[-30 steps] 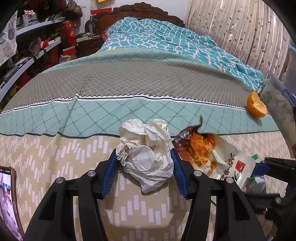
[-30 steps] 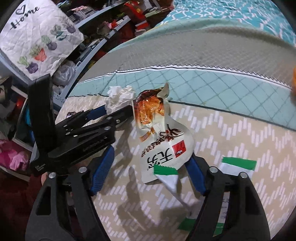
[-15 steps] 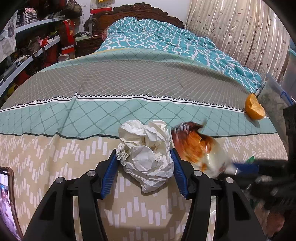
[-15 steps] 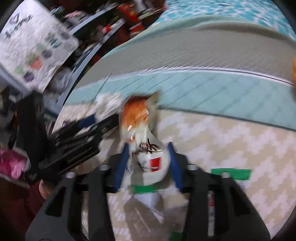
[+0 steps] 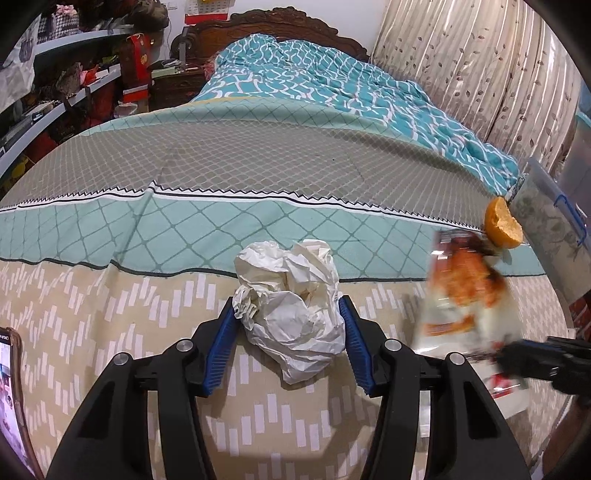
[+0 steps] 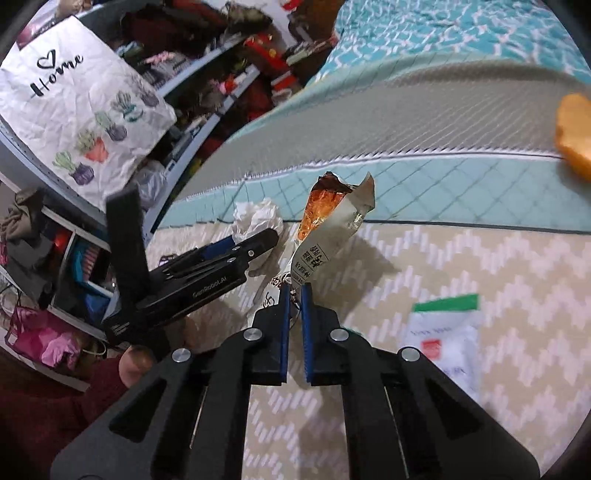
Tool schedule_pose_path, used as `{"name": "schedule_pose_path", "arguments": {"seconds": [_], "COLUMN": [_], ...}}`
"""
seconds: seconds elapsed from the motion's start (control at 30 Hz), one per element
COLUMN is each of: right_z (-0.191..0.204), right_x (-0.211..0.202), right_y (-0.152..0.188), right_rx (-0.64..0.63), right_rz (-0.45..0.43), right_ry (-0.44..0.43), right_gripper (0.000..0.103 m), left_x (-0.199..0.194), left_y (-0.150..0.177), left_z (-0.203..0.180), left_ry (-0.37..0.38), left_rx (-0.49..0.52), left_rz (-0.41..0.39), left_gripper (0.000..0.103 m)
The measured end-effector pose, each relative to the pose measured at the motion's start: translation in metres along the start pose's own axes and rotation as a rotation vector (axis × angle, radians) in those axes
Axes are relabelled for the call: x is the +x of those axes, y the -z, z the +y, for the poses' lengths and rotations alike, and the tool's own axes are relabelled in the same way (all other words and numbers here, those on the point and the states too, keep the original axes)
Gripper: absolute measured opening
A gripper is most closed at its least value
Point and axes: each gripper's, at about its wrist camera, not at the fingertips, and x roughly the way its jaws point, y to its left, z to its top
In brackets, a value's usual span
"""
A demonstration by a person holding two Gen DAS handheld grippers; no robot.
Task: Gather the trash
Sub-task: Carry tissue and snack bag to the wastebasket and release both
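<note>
Nearest, right gripper [image 6: 293, 295]: blue pads pressed together on the bottom edge of an opened snack packet [image 6: 330, 225], pinching it; angled down toward the bed.
Snack packet: stands upright above the pads, torn mouth uppermost, orange print showing inside; its shadow falls on the cover behind and to the right. In the left wrist view it is blurred, to the right of the other tool.
Left gripper [image 5: 287, 321]: pitched steeply down, blue pads against both flanks of a crumpled white paper ball [image 5: 291, 306], gripping it.
Paper ball: rests on the beige zigzag band of the bedspread [image 5: 110, 302], just short of the teal diamond band.
Person: a fingertip [image 6: 135, 363] and a dark red sleeve [image 6: 55, 417] show below the left tool in the right wrist view.
Green-and-white sachet [image 6: 445, 332]: lies flat on the beige band, right of the right gripper, apart from both tools; blurred.
Phone [image 5: 9, 398]: lit screen at the lower left edge of the left wrist view.
Orange peel [image 5: 502, 223]: on the teal band near the bed's right edge, beside a clear plastic box [image 5: 546, 229].
Far: teal patterned quilt [image 5: 332, 92], carved wooden headboard [image 5: 266, 27], leaf-print curtain [image 5: 480, 66], cluttered shelves [image 5: 55, 92], a white "Home" bag [image 6: 81, 107].
</note>
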Motion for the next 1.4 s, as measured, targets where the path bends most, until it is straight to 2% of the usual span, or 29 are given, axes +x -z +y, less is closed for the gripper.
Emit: {"name": "schedule_pose_path", "arguments": {"seconds": [0.2, 0.33, 0.5, 0.63, 0.87, 1.03, 1.13, 1.23, 1.27, 1.37, 1.4], "right_z": [-0.026, -0.052, -0.091, -0.116, -0.164, -0.210, -0.238, -0.275, -0.285, -0.307, -0.312], "right_x": [-0.050, -0.086, -0.136, -0.169, -0.253, -0.326, -0.355, -0.374, -0.376, -0.381, -0.384], "right_y": [0.015, 0.031, 0.063, 0.086, 0.126, 0.158, 0.166, 0.174, 0.174, 0.178, 0.182], "right_rx": [0.081, 0.161, 0.270, 0.347, 0.429, 0.517, 0.559, 0.606, 0.615, 0.645, 0.659], "right_rz": [-0.115, -0.204, -0.332, -0.427, -0.610, -0.721, -0.731, -0.709, -0.700, -0.696, -0.698], "right_ry": [0.025, 0.049, 0.089, 0.123, 0.234, 0.377, 0.482, 0.581, 0.593, 0.632, 0.629], "right_gripper": [0.008, 0.008, 0.008, 0.008, 0.008, 0.008, 0.008, 0.008, 0.009, 0.012, 0.012], "left_x": [-0.003, -0.015, -0.032, -0.032, -0.022, -0.008, 0.004, 0.017, 0.024, 0.045, 0.050], "left_y": [0.000, 0.001, -0.001, -0.005, -0.005, 0.012, 0.020, 0.026, 0.028, 0.034, 0.036], "left_z": [-0.007, -0.025, -0.077, -0.133, -0.286, -0.419, -0.492, -0.550, -0.571, -0.609, -0.617], "left_ry": [-0.016, 0.033, 0.181, 0.313, 0.555, 0.646, 0.701, 0.714, 0.713, 0.686, 0.668], "left_rx": [0.034, 0.079, 0.165, 0.246, 0.478, 0.680, 0.748, 0.789, 0.798, 0.800, 0.800], "left_rz": [-0.013, -0.034, -0.033, 0.021, 0.142, 0.187, 0.225, 0.234, 0.235, 0.265, 0.273], "left_gripper": [0.051, 0.051, 0.051, 0.050, 0.050, 0.050, 0.051, 0.053, 0.055, 0.081, 0.081]}}
